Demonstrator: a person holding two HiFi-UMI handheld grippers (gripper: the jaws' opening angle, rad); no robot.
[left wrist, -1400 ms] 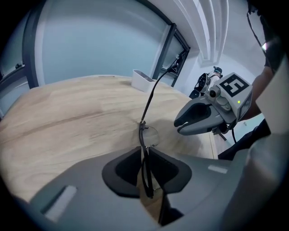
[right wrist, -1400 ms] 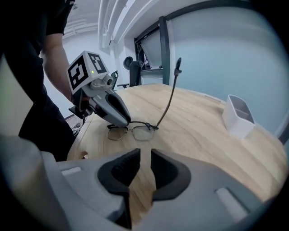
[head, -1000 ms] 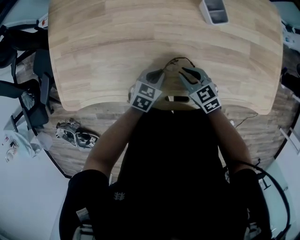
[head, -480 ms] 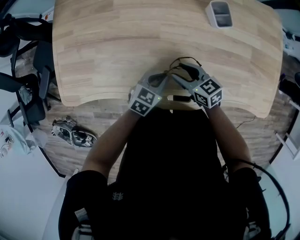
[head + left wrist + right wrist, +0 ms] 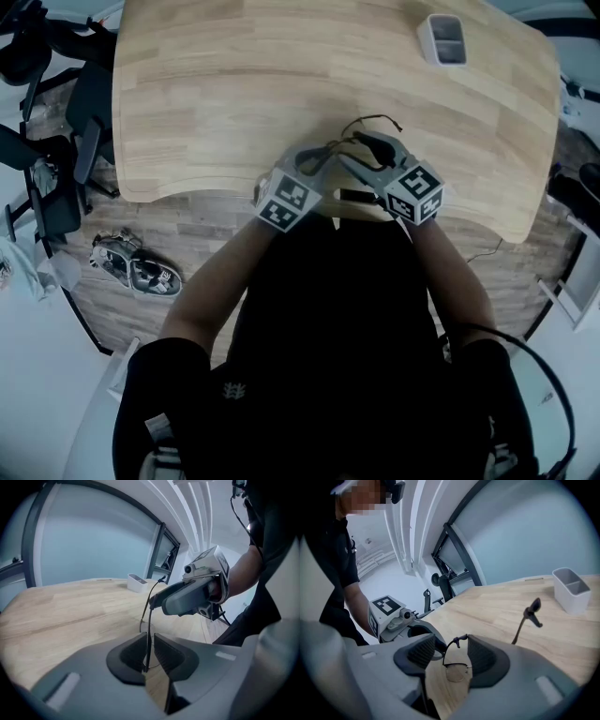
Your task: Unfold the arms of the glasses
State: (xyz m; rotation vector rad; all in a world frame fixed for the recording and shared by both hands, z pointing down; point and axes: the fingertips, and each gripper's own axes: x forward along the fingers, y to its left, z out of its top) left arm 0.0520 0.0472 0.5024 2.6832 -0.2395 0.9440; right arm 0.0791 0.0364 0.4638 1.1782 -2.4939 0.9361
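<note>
**mo_k:** ok, what's each claw doing? closest stuff first pls

**tinker9:** The left claw (image 5: pixel 146 662) is nearly closed, but its jaws are easing apart. A thin dark wire of the round-lensed, wire-framed glasses (image 5: pixel 457 671) stands upright between the pads. It looks like it leans on one pad with a sliver of gap at the other, so I wouldn't call that a real pinch. The right claw (image 5: pixel 452 651) is gaping wide, straddling a lens and the hinge above it, with the pads touching nothing.

**mo_k:** and the glasses are where exactly?

**tinker9:** Right between the two claw tips, near the front edge of the light wooden counter (image 5: pixel 216 94). Can't tell if they rest on it or hang just above. One slim dark temple arm (image 5: pixel 519 629) is already swung out. Its long axis points away from the right claw, up and to its right, toward the small white two-slot plastic tray (image 5: pixel 571 590) well apart at the far side.

**mo_k:** so what's next?

**tinker9:** My guess is the second arm is what's left, though I can't tell how it lies. The right claw is nearer, with the hinge dead centre in its gap. I'd have the left firm up on the frame, then the right closes there and swings outward.
</note>
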